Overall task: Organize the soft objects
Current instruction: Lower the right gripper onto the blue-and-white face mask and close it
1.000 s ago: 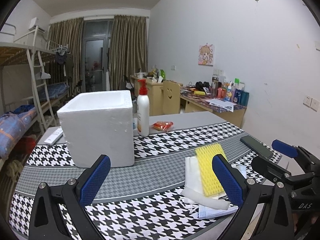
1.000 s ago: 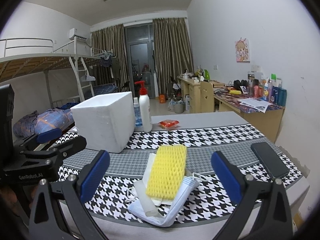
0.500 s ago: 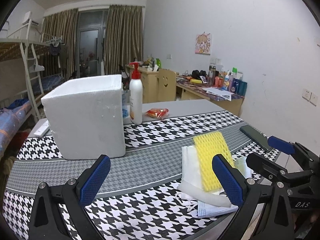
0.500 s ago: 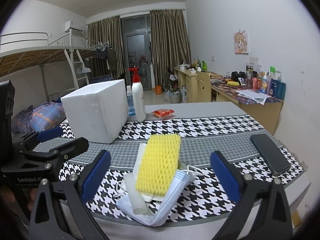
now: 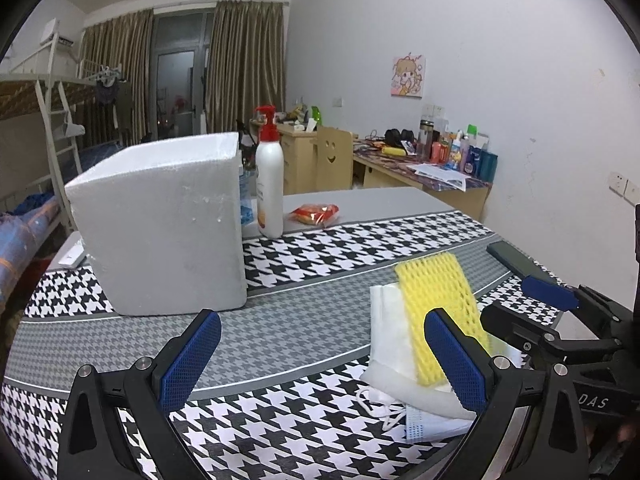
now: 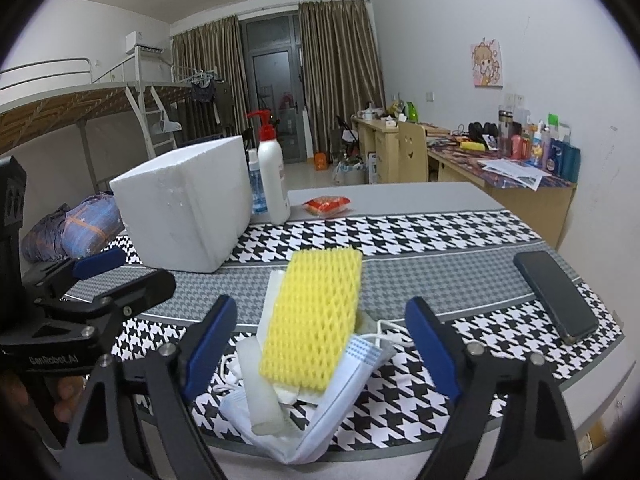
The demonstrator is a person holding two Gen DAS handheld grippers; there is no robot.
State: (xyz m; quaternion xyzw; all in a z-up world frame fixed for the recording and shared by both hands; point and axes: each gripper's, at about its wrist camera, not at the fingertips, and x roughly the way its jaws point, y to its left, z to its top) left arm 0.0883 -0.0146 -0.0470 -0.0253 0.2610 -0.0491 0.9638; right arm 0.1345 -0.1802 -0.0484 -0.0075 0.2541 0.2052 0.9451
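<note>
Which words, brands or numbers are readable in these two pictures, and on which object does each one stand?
"DAS": on the right gripper, on its black body as seen in the left wrist view.
"GenRobot.AI": on the left gripper, on its black body as seen in the right wrist view.
Pump bottle: its label print is too small to read.
Red packet: its print is blurred.
Bottles on the desk: too small to read.

Each black hand-held gripper (image 6: 320, 344) has blue ribbed pads (image 6: 210, 344) and silver screws.
</note>
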